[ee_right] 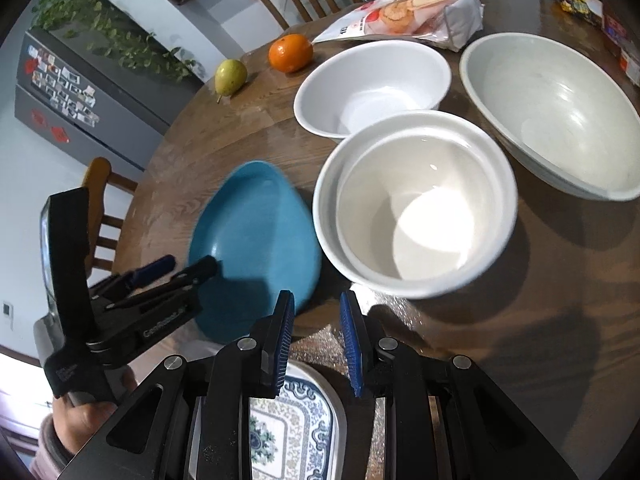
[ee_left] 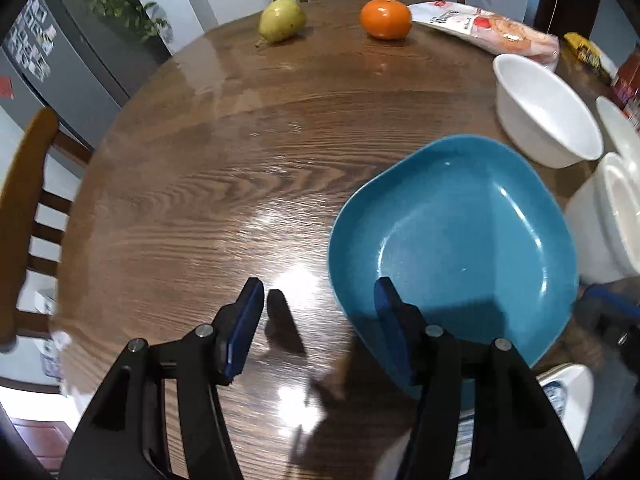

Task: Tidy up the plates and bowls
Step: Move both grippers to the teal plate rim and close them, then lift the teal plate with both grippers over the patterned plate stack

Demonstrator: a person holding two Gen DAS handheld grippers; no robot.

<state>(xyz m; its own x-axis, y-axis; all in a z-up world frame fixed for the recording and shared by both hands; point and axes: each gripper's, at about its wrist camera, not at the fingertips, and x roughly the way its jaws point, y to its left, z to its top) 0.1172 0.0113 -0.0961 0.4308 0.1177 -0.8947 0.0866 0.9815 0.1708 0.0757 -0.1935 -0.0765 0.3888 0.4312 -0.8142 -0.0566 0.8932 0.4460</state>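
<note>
A blue plate [ee_left: 456, 240] lies on the round wooden table [ee_left: 200, 184]; it also shows in the right wrist view [ee_right: 256, 240]. My left gripper [ee_left: 320, 296] is open, with its right finger over the plate's near-left rim and its left finger over bare table. It also shows in the right wrist view [ee_right: 176, 268]. My right gripper [ee_right: 316, 304] is open and empty, above a blue-patterned white plate [ee_right: 296, 428]. Two nested white bowls [ee_right: 416, 208] stand just ahead of it. A white bowl [ee_right: 372, 84] and a large grey-white bowl [ee_right: 552, 112] stand behind.
A pear [ee_left: 280, 20], an orange [ee_left: 386, 18] and a snack bag [ee_left: 488, 28] lie at the table's far side. Wooden chairs [ee_left: 24, 216] stand around the table. A grey fridge [ee_right: 80, 88] with plants stands at the left. A silver mat [ee_right: 320, 344] lies under the patterned plate.
</note>
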